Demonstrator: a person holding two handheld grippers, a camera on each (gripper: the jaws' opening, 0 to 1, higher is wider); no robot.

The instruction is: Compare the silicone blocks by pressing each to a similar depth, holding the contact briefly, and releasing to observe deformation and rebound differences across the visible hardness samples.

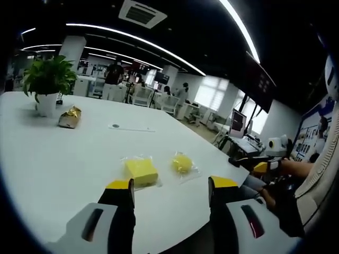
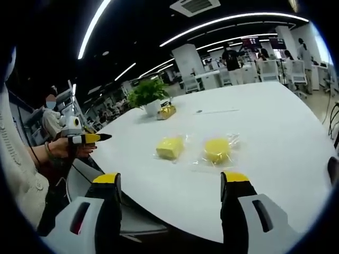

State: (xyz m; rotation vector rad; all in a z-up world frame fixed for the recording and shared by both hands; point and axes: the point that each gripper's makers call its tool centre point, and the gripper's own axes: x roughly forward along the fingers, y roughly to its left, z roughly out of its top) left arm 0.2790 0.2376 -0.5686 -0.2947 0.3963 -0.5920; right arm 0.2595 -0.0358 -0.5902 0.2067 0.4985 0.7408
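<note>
Left gripper (image 1: 170, 191) jaws spread wide, nothing between them, yellow tips rising from 6 o'clock in left gripper view; right gripper (image 2: 170, 186) likewise agape and empty in right gripper view. White table (image 1: 47, 159) carries two yellow silicone samples, each in a clear wrapper: square block (image 1: 141, 171) just above the left jaw tip, round block (image 1: 182, 163) beside it toward 3 o'clock, near each other but apart, both short of the table edge. In right gripper view square block (image 2: 169, 147) sits at 12 o'clock of the jaw gap, round block (image 2: 217, 150) beside it toward 1 o'clock. Wrapper edges blurry, hardness markings unreadable. Potted plant (image 1: 47, 79) at 10 o'clock far across the table, crumpled gold packet (image 1: 70, 117) beside it, flat white sheet (image 1: 131, 127) further along, its print too small to read. Person's hand (image 2: 61, 148) at 9 o'clock holds the other gripper, its jaws hard to make out
</note>
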